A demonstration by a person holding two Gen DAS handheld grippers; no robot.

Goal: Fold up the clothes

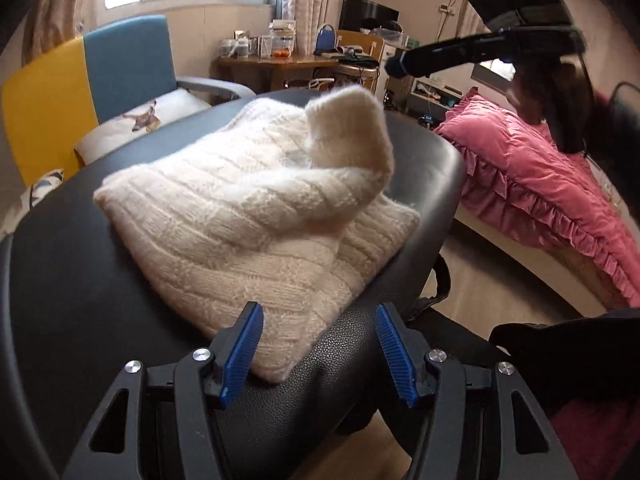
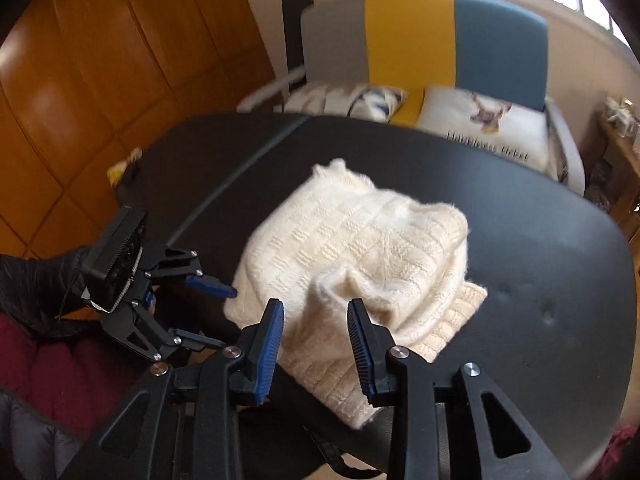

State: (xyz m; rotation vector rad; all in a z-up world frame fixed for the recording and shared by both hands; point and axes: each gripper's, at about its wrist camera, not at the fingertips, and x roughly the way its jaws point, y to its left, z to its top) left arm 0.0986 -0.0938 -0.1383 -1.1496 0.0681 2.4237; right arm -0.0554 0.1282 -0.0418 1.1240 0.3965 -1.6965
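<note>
Lying soft and bulky on the bench (image 2: 560, 260), the sweater (image 2: 352, 240) wants gripping at its 6 o'clock cuff; left tongs (image 1: 318, 344) and right tongs (image 2: 316, 342) both spread, empty.

My left wrist camera looks down past its gripper (image 1: 318, 354) from the surface (image 1: 80, 300) edge; my right looks steeply down from higher. Both share the white sweater (image 1: 256, 216) ahead.

left gripper (image 1: 318, 354): black frame, ribbed blue pads, silver screws | right gripper (image 2: 316, 350): same | black padded sleeve (image 2: 36, 280)
</note>
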